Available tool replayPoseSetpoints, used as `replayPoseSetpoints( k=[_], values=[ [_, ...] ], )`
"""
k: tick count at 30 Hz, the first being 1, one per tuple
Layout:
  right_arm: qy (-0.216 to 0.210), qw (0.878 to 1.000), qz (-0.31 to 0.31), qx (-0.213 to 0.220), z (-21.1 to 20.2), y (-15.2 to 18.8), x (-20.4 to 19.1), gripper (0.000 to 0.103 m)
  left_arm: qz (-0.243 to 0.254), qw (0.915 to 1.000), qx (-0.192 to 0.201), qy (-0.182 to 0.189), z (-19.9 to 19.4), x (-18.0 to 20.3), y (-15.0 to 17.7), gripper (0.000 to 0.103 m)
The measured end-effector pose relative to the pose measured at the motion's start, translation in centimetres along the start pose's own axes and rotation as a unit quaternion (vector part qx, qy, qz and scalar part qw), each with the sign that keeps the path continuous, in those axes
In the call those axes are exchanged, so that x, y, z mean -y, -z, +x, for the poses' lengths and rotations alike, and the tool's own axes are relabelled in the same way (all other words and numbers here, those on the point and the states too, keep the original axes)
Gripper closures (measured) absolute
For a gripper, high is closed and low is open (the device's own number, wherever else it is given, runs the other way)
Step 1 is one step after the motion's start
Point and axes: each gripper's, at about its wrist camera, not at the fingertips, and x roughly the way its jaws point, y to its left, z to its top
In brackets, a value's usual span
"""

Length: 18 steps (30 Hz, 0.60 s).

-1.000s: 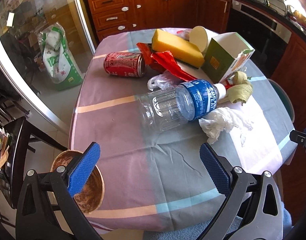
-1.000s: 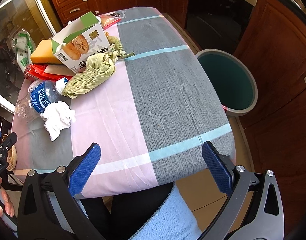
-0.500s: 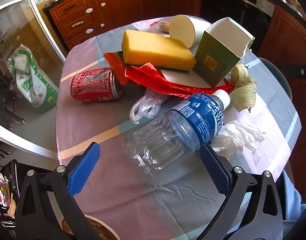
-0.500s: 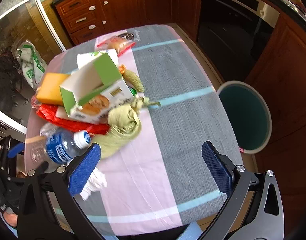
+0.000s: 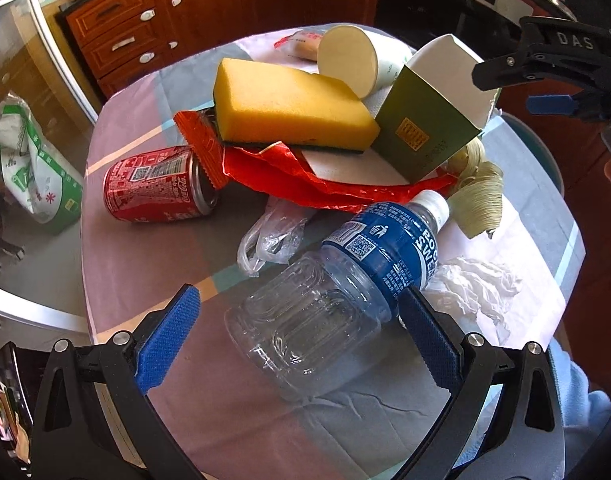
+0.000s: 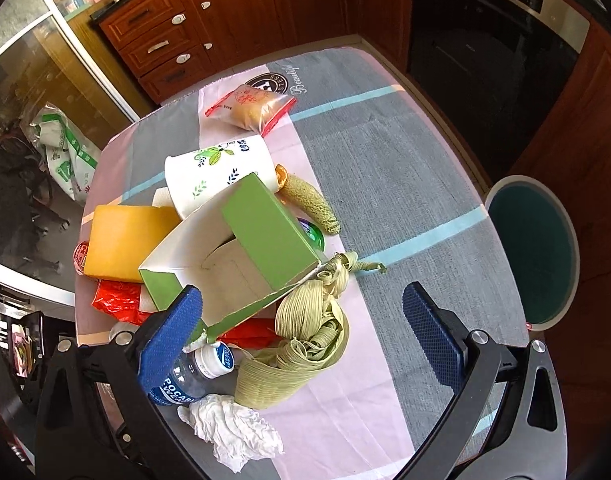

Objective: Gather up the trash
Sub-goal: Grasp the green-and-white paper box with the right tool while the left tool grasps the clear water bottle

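Trash heap on counter (image 6: 405, 168): clear plastic bottle (image 5: 337, 304) lying between the spread, empty fingers of left gripper (image 5: 301, 336); red can (image 5: 157, 186), yellow sponge (image 5: 289, 108), green carton (image 6: 241, 256) behind. Right gripper (image 6: 305, 328) fingers wide apart, empty, above carton. Bin (image 6: 533, 248) beside counter.

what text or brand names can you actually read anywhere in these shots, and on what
"POCARI SWEAT", partly cut off, on the blue label of the plastic bottle.
"Coca-Cola" script, small, on the red can.
"DAS" on the right gripper body, seen from the left wrist view.
"Beauti...", in script beside a round emblem, on the tablecloth.
Unreadable: paper cup characters, green box gold stamp, snack bag print.
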Motion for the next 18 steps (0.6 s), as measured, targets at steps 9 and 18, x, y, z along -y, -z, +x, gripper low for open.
replayPoseSetpoints(
  k=[9, 18],
  values=[
    [-0.041, 0.998, -0.005, -0.047, 3.1, 1.0, -0.6, 0.061, 0.000, 0.9998, -0.009, 0.017, 1.5, 0.3, -0.3, 0.004],
    [-0.072, 0.996, -0.041, -0.017, 1.4, 1.7, -1.6, 0.098, -0.009, 0.9995, 0.021, 0.023, -0.1, 1.0, 1.3, 0.012]
  ],
)
